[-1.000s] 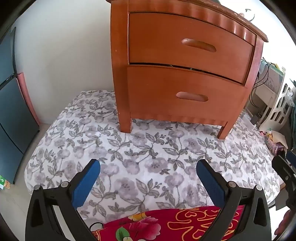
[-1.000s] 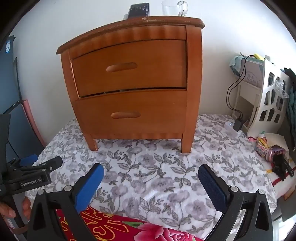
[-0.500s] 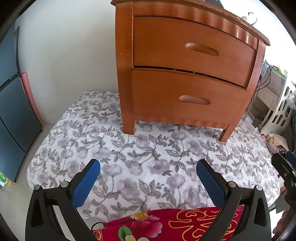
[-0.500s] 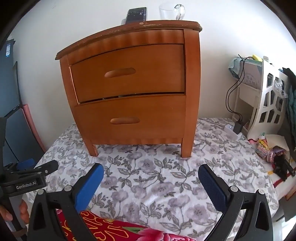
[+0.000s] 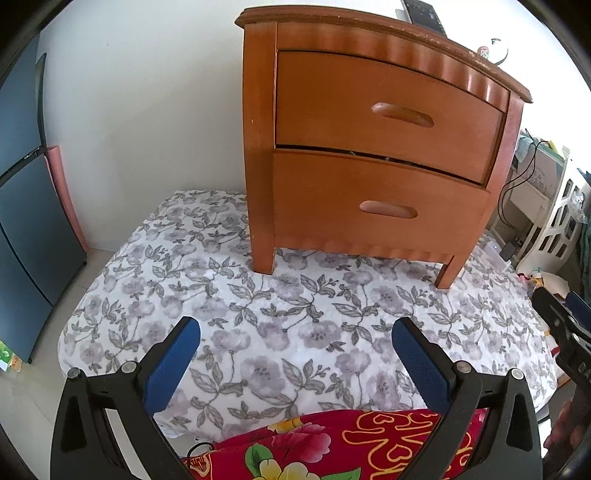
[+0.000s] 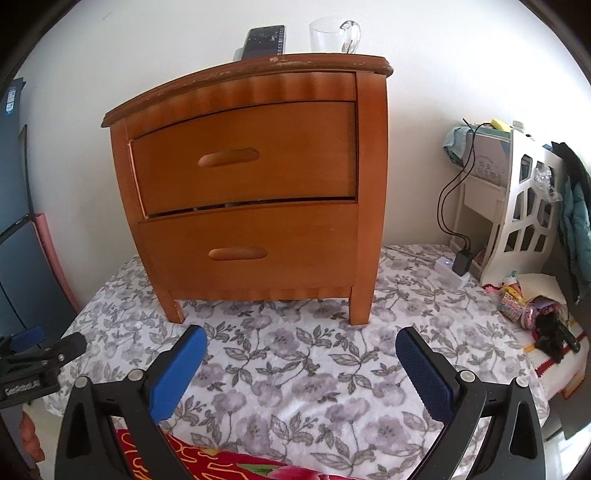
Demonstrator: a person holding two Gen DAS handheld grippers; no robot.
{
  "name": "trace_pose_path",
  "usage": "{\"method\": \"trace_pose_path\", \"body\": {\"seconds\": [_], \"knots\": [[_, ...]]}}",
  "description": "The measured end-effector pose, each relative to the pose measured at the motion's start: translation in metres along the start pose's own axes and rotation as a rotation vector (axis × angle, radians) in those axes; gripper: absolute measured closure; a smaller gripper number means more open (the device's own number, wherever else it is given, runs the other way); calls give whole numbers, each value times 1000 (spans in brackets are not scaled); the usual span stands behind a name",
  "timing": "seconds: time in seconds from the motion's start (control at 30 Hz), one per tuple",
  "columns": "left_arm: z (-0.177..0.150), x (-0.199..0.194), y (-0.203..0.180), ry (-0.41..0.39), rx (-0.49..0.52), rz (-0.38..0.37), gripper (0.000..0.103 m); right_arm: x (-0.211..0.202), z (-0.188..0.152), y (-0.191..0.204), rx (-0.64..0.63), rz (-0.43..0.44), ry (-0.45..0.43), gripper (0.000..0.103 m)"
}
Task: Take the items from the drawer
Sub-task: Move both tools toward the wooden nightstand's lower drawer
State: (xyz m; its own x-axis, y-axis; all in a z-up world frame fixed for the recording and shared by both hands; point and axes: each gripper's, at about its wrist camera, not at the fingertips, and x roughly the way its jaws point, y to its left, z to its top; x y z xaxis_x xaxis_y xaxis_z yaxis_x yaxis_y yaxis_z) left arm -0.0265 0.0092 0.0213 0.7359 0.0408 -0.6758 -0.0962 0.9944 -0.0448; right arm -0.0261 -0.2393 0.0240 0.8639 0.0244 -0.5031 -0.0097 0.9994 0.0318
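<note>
Blue-padded left hand-held gripper (image 5: 295,347) spread wide, holding nothing, low centre of its frame over the floral bedspread (image 5: 280,332). Right hand-held gripper (image 6: 301,354) likewise wide and empty (its black frame also shows at the left view's right edge). Beyond both, the wooden nightstand (image 6: 369,184) stands on the bedspread, upper centre. Top drawer (image 6: 243,155) and bottom drawer (image 6: 251,251) both shut. Phone (image 6: 264,40) and glass mug (image 6: 332,35) sit on top.
</note>
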Motion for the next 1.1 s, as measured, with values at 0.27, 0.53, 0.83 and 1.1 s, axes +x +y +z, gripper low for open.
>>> {"method": "trace_pose_path", "body": {"seconds": [0.27,0.53,0.83,1.1], "knots": [[-12,-17,1,-28,2,-9,0,-7,-5,6,-20,-12,-15,0],[-24,-26,10,-29,-13,-10,0,-17,-11,16,-45,0,-11,0],[-32,-30,23,-33,-53,-7,0,-20,-12,25,-81,-11,5,0],[-36,-26,26,-26,-67,-4,0,-19,-12,24,-70,-14,20,0]]}}
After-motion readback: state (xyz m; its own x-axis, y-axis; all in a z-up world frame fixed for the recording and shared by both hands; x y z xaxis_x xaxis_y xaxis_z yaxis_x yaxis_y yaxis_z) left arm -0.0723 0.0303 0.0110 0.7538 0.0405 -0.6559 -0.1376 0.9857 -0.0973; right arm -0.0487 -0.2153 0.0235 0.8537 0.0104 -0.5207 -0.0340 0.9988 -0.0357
